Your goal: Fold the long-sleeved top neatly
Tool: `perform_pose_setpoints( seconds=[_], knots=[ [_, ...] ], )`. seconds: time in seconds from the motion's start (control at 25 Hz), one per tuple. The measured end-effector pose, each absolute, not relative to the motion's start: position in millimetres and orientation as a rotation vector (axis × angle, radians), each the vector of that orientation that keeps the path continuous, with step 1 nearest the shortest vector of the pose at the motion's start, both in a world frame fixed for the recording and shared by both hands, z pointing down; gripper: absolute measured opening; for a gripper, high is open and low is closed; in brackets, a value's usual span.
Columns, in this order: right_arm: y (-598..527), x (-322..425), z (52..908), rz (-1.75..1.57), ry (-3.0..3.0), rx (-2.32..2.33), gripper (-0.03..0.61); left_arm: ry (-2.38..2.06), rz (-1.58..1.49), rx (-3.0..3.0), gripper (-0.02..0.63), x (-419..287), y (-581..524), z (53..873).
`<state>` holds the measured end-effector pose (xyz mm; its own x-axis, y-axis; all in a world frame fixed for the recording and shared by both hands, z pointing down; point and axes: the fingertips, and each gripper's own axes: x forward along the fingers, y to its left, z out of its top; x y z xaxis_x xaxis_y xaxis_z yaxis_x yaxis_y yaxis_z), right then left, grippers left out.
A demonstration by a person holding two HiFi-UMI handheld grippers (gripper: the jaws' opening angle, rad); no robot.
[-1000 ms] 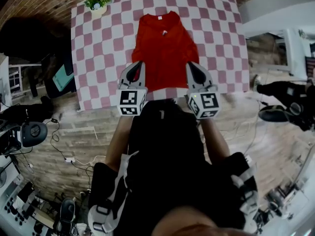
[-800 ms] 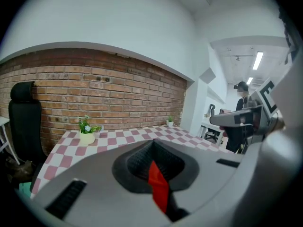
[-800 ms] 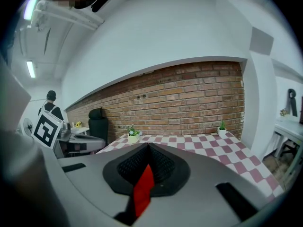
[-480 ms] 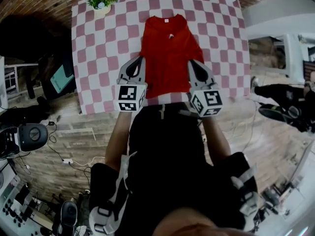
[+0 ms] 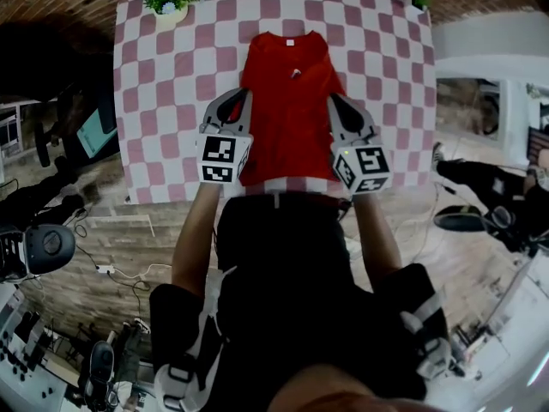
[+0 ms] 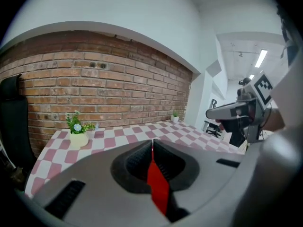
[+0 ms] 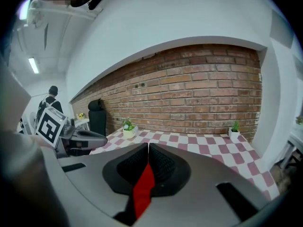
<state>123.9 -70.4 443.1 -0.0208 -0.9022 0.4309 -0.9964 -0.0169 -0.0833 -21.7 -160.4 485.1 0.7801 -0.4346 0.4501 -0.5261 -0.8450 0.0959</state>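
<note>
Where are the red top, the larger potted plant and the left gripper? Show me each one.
red top (image 5: pixel 287 101), head view, middle of its body.
larger potted plant (image 5: pixel 169 1), head view, on its leaves.
left gripper (image 5: pixel 247 94), head view, at its closed fingertips.

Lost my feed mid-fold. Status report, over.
Left gripper and right gripper: jaws shut, each pinching the red top. Top spread on table, collar far side. Nothing in the way; plants at far corners.

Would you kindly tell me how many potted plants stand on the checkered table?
2. One potted plant stands at the table's far left corner, a smaller plant at its far right corner; none appears hidden.
</note>
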Motion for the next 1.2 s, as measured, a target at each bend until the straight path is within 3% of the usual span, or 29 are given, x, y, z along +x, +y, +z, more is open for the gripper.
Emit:
perform_pose_setpoints(
  seconds=[0.32,0.48,0.72,1.2],
  knots=[
    [-122.4,174.8,486.5,0.586,-1.965,1.894,0.012,-0.759,0.722,2.703,0.012,11.8,-205.5,530.0],
    [-147.5,197.7,517.4,0.610,-1.947,1.843,0.017,-0.730,0.790,2.681,0.062,29.4,-222.9,558.2],
    [-183.5,225.1,571.5,0.712,-1.938,1.727,0.072,-0.683,0.902,2.646,0.098,52.3,-249.8,598.6],
    [-227.6,272.3,661.9,0.886,-1.851,1.511,0.080,-0.643,1.061,2.514,0.123,73.4,-300.1,676.2]
  ],
)
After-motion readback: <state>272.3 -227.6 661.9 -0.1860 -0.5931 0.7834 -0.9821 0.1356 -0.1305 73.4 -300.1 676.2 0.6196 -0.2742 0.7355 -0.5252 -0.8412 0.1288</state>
